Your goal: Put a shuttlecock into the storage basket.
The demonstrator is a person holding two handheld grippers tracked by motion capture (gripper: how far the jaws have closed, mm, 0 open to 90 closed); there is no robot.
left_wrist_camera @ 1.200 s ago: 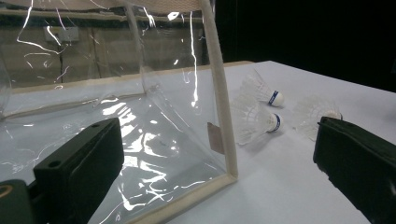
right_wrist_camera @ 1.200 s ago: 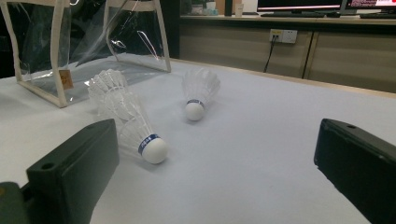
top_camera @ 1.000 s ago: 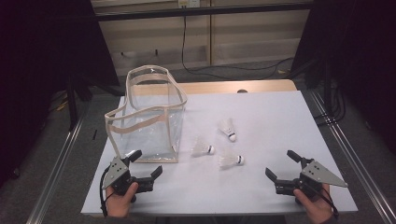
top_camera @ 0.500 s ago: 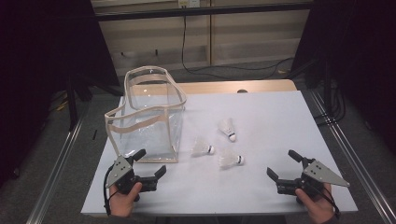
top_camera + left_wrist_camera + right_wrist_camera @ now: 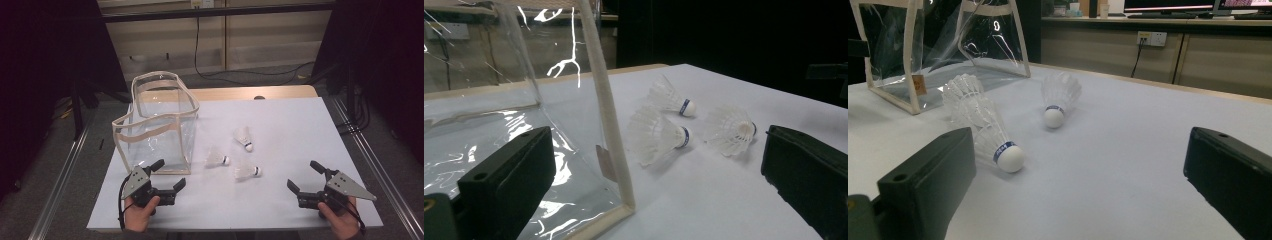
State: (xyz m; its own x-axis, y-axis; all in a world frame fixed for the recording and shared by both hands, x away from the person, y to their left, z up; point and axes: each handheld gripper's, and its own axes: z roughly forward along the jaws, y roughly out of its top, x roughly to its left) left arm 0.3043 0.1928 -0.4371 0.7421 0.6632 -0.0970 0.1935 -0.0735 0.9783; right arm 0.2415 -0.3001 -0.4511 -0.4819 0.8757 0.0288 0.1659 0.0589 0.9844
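Three white shuttlecocks lie on the white table: one (image 5: 243, 137) farther back, two (image 5: 216, 158) (image 5: 245, 171) nearer me. A clear plastic bag with beige trim (image 5: 157, 125) stands upright and open to their left. My left gripper (image 5: 170, 173) is open at the bag's front corner, with nothing between its fingers. My right gripper (image 5: 302, 175) is open near the front right, also holding nothing. In the left gripper view the bag's corner (image 5: 614, 150) is close, with the shuttlecocks (image 5: 656, 135) (image 5: 729, 131) beyond. The right gripper view has a shuttlecock (image 5: 990, 135) nearest its left jaw.
The white table (image 5: 290, 115) ends in a wooden strip (image 5: 240, 93) at the back. Metal rails (image 5: 367, 155) run along both sides, and the floor lies beyond them. A dark cable (image 5: 250, 75) lies on the floor behind the table.
Both grippers have shifted only slightly, the left one a little to the right. The bag and the shuttlecocks have not moved.
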